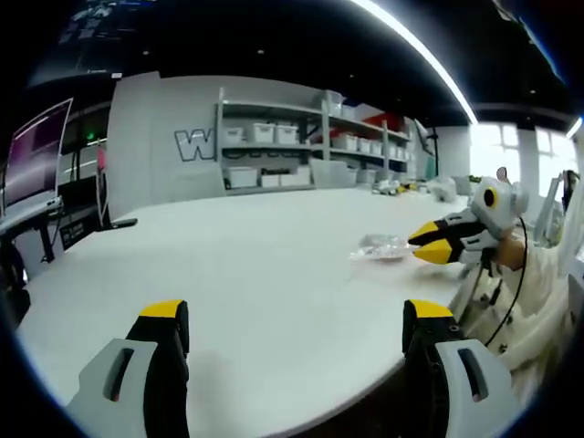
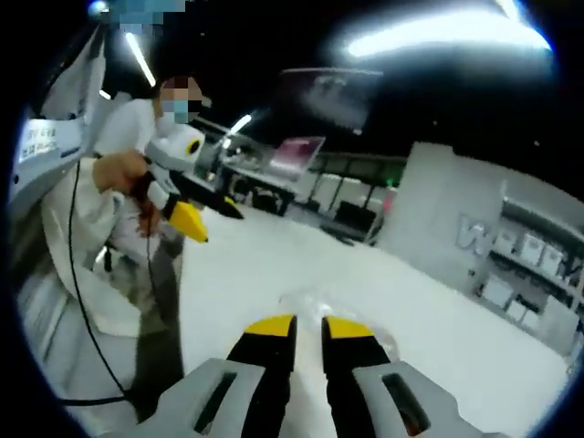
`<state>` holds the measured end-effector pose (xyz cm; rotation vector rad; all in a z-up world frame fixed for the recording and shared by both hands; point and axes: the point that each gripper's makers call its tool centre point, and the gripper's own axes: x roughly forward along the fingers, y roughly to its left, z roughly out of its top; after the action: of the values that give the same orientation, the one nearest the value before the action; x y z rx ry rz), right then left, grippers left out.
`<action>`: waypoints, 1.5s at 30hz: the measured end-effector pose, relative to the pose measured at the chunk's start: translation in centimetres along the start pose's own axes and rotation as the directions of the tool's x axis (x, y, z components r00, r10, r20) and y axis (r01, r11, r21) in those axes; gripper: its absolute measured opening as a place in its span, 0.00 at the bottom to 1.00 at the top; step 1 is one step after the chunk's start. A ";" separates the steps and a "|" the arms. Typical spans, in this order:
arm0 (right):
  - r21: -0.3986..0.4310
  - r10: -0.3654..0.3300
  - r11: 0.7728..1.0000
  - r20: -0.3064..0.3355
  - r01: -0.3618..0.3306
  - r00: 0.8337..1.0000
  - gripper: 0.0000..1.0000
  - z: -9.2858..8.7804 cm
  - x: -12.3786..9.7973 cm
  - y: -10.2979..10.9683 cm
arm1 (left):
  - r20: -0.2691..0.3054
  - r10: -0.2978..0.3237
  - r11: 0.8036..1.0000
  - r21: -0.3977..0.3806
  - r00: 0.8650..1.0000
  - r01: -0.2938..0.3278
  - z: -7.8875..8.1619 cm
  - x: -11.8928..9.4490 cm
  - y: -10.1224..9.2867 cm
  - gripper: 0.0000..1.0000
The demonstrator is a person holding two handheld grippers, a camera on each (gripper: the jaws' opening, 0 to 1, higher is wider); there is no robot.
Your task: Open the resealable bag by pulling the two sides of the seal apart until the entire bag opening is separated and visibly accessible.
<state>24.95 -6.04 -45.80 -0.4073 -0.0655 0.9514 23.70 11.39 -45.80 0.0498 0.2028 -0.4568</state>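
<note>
We log the resealable bag flat on the table, right gripper jaws nearly closed at it (grip unclear), left gripper open, away; thin film may slip.

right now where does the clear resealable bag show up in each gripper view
Left gripper view: the resealable bag lies on the white table, right of centre, just ahead of the right gripper coming in from the right.
Right gripper view: the bag lies low at centre, just beyond the right gripper.
Shared landmark: the grey wall with the big W beside the storage shelves.
</note>
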 end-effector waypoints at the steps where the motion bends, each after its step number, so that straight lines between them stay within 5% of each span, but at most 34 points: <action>1: 0.003 0.000 1.000 -0.001 0.000 1.000 0.09 0.0 0.0 0.0 | -0.001 0.000 1.000 -0.002 1.000 0.000 0.0 0.0 0.0 0.97; 15: 0.071 -0.001 0.997 0.098 -0.006 0.995 0.09 2.8 0.0 -0.1 | 0.002 0.005 1.000 -0.004 1.000 -0.005 0.0 -0.2 0.3 0.97; 22: 0.144 -0.088 0.987 0.165 0.065 0.982 0.09 3.8 0.0 -2.6 | -0.003 -0.001 1.000 -0.007 1.000 0.001 -0.1 -0.1 0.2 0.97; 34: 0.229 -0.284 0.944 0.201 0.237 0.938 0.10 3.9 -2.3 -7.0 | 0.006 0.000 1.000 -0.006 1.000 0.000 0.2 -0.1 0.3 0.97; 45: 0.371 -0.334 0.899 0.234 0.233 0.913 0.12 4.0 -3.3 -8.6 | 0.009 0.004 1.000 -0.009 1.000 -0.004 0.2 -0.3 0.4 0.97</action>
<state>28.72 -11.82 -38.54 0.0657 -0.2247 0.7041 23.66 11.89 -45.53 0.0394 0.1953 -0.4525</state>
